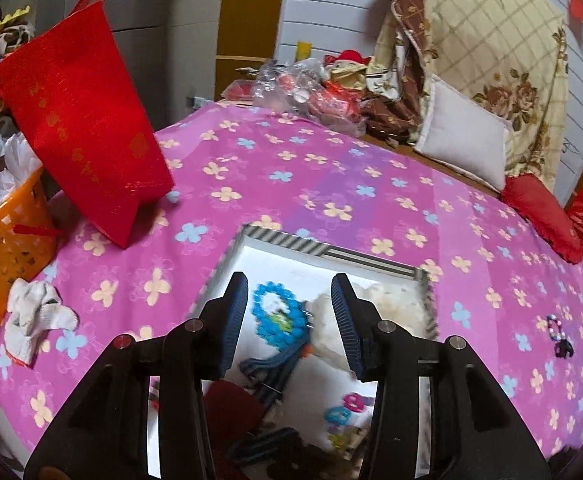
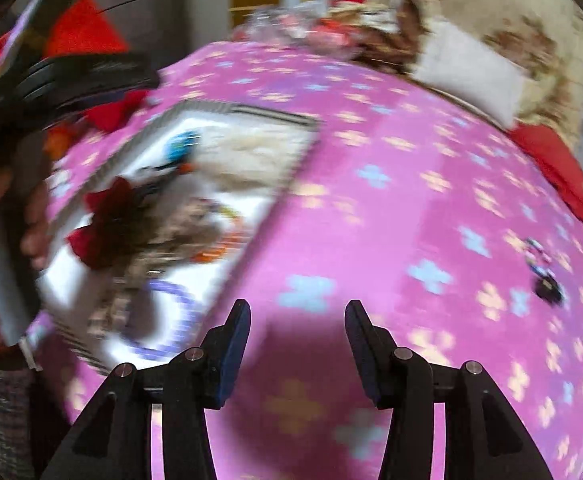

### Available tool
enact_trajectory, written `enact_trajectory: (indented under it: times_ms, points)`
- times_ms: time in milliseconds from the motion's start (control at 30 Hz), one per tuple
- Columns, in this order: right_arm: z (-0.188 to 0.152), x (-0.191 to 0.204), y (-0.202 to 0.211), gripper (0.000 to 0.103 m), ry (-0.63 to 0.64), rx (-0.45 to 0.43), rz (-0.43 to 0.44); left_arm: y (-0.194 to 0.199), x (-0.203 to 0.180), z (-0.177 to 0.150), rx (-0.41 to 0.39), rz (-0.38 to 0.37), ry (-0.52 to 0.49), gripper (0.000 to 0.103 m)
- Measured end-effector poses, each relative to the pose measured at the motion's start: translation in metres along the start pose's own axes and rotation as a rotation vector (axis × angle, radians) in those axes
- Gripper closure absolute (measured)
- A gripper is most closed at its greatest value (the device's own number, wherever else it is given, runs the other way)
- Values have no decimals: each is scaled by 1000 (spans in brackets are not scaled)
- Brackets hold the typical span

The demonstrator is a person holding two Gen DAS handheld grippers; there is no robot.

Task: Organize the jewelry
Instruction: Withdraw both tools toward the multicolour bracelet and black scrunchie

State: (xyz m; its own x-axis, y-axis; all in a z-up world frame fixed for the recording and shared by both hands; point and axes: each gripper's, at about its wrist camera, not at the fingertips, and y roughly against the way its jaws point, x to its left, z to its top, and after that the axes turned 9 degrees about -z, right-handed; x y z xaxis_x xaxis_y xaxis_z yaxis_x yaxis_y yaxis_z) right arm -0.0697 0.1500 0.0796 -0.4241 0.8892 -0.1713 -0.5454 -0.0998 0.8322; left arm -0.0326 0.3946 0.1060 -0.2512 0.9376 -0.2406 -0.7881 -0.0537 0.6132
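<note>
A white box with a striped rim point(image 1: 323, 249) lies on the pink flowered cloth and holds jewelry. Inside are a blue bead bracelet point(image 1: 265, 300), a white fluffy piece point(image 1: 387, 300), blue striped hair pieces point(image 1: 275, 364) and small pink and blue rings point(image 1: 345, 408). My left gripper point(image 1: 289, 284) hovers over the box, open, with nothing between its fingers. A small beaded bracelet with a dark charm point(image 1: 558, 336) lies alone on the cloth to the right. In the blurred right wrist view my right gripper point(image 2: 298, 308) is open over bare cloth. The box point(image 2: 291, 168) sits to its left and the loose bracelet point(image 2: 543, 268) to its right.
A red gift bag point(image 1: 87, 128) and an orange basket point(image 1: 7, 248) stand at the left, with a white rag point(image 1: 35, 316) beside them. Pillows point(image 1: 463, 140), a quilt and plastic-wrapped clutter point(image 1: 291, 88) line the back. A hand point(image 2: 31, 220) holds the left gripper at the left edge.
</note>
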Motion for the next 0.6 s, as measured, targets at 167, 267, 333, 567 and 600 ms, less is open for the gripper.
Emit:
enact_trajectory:
  times_ms: [167, 267, 333, 567, 600]
  points:
    - [-15, -57, -7, 56, -99, 22, -94, 3, -29, -11, 18, -43, -40, 60]
    - [-25, -91, -12, 56, -151, 29, -133, 4, -50, -19, 42, -85, -61, 60]
    - [-33, -115, -16, 56, -197, 37, -150, 4, -65, -25, 67, -128, -68, 60]
    - [-51, -244, -45, 66, -477, 55, -197, -2, -140, -63, 204, -303, -192, 60]
    - [-48, -264, -50, 67, -527, 56, -194, -2, -150, -69, 212, -311, -223, 60]
